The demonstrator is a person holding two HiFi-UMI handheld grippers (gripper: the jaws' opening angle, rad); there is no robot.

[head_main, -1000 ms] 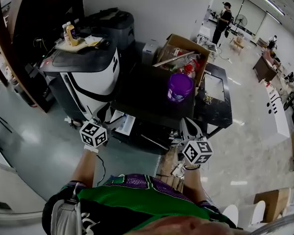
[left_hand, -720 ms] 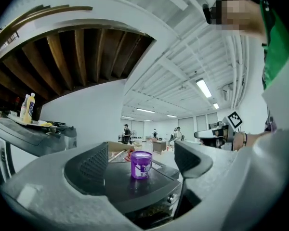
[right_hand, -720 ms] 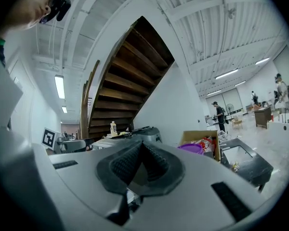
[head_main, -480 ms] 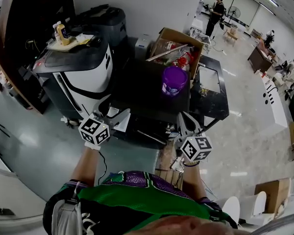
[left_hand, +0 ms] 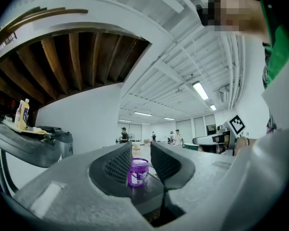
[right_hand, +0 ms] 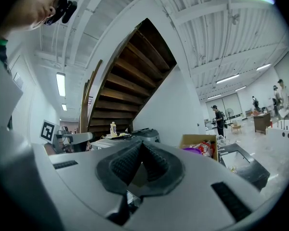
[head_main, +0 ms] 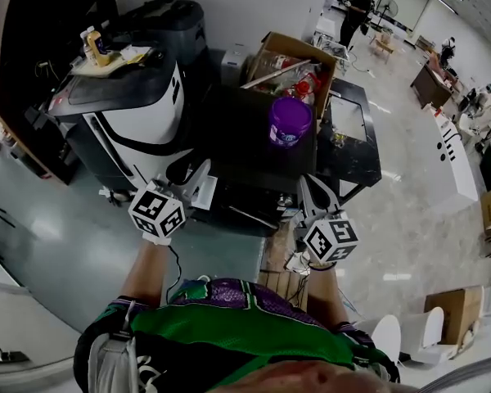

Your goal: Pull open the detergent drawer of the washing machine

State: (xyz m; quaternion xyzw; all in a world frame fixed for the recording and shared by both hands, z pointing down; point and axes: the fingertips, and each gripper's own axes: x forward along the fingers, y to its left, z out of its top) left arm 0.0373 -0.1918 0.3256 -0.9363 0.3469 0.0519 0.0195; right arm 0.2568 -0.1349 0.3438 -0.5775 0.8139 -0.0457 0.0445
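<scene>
- Left tongs (left_hand: 140,149): narrow gap, jaws just been closing, nothing between the pads; a purple tub (left_hand: 138,171) shows far beyond.
- Detergent drawer (head_main: 209,195): pale, at the black washing machine's (head_main: 245,146) near left corner, just beside the left tongs.
- Right tongs (right_hand: 140,146): tips together, empty.

The person is wearing a short-sleeved top (head_main: 229,324) that is showing bright green across the front and patterned purple above it. A grey patch (head_main: 106,359) is sitting at one shoulder.
</scene>
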